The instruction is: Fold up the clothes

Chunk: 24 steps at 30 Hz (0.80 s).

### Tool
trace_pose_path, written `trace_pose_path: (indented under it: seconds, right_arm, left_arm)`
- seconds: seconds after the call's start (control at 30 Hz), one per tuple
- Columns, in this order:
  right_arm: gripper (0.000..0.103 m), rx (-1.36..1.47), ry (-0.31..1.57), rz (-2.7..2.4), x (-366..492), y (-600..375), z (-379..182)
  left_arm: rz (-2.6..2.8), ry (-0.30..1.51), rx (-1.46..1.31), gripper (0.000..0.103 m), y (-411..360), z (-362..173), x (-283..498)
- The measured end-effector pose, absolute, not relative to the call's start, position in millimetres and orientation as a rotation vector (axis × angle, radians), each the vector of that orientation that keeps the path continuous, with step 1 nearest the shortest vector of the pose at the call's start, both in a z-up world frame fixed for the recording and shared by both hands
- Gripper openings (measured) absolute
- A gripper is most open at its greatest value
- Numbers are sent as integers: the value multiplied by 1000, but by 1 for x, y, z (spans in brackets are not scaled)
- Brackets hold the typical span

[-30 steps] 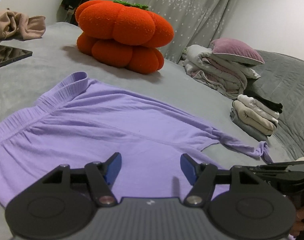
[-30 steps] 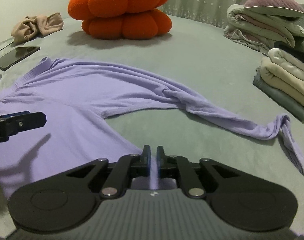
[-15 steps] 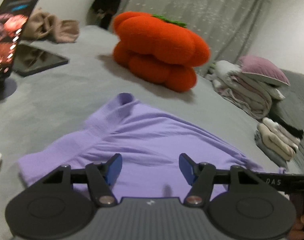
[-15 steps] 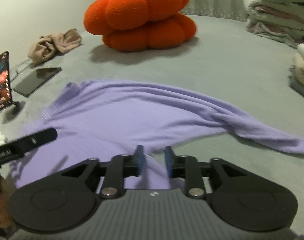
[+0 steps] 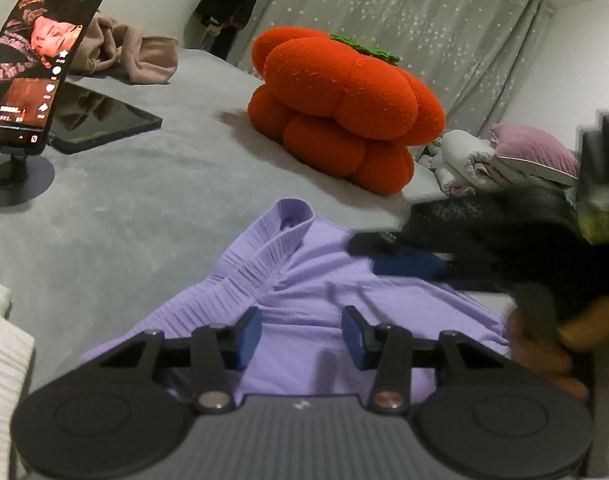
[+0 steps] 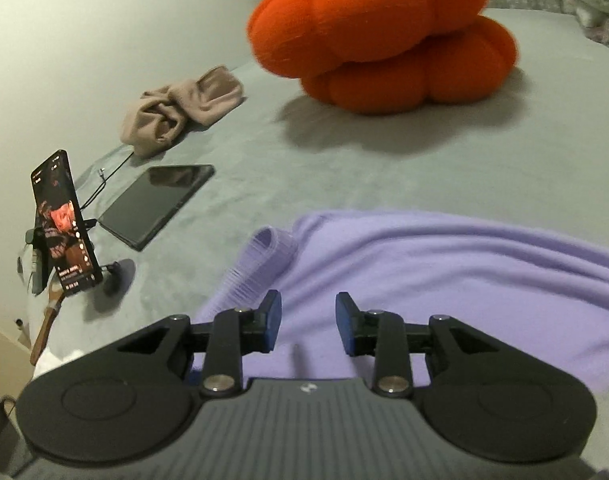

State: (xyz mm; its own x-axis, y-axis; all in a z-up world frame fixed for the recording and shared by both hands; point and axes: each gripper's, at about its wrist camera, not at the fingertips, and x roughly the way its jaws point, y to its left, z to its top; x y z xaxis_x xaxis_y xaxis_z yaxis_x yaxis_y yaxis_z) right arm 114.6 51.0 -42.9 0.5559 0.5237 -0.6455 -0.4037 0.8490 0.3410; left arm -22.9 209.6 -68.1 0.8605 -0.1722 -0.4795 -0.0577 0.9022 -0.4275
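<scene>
Here, going left to right: the left gripper [image 5: 300, 330] hovers with jaws wide over the lilac knit top [image 5: 316, 300], which lies rumpled on the grey bed [image 5: 124, 220] in front of the orange pumpkin cushion [image 5: 344, 108]. It looks soft, light and limp, likely to sag, so its ribbed hem [image 5: 260, 256] seems the firmest hold. The right gripper [image 6: 308, 328] gapes too, holding nothing.

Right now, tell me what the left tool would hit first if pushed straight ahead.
Most likely the purple garment: the open left tool points over it. Beyond lies its ribbed band, then grey bedding. Depth is uncertain.
</scene>
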Motion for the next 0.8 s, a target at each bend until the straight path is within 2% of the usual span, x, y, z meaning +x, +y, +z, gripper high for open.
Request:
trace_pose_path:
  seconds: [0.3, 0.33, 0.4, 0.43, 0.5, 0.57, 0.8]
  right_arm:
    - [34, 152, 862, 547, 147, 95, -51]
    - [32, 149, 871, 545, 149, 98, -52]
    - [18, 128, 874, 543, 151, 105, -52]
    - [16, 110, 868, 543, 152, 109, -51]
    - [5, 66, 842, 542, 152, 122, -47]
    - [4, 32, 811, 551, 152, 135, -42]
    - [4, -42, 827, 566, 164, 170, -53]
  left_arm:
    - [-49, 505, -461, 44, 225, -65, -27]
    - [-43, 506, -462, 44, 226, -65, -27]
    - [-32, 507, -464, 42, 229, -66, -27]
    - [-26, 508, -465, 42, 230, -66, -27]
    - [-14, 510, -468, 42, 233, -67, -27]
    - [-2, 511, -470, 39, 235, -67, -28]
    - [34, 528, -480, 38, 240, -67, -26]
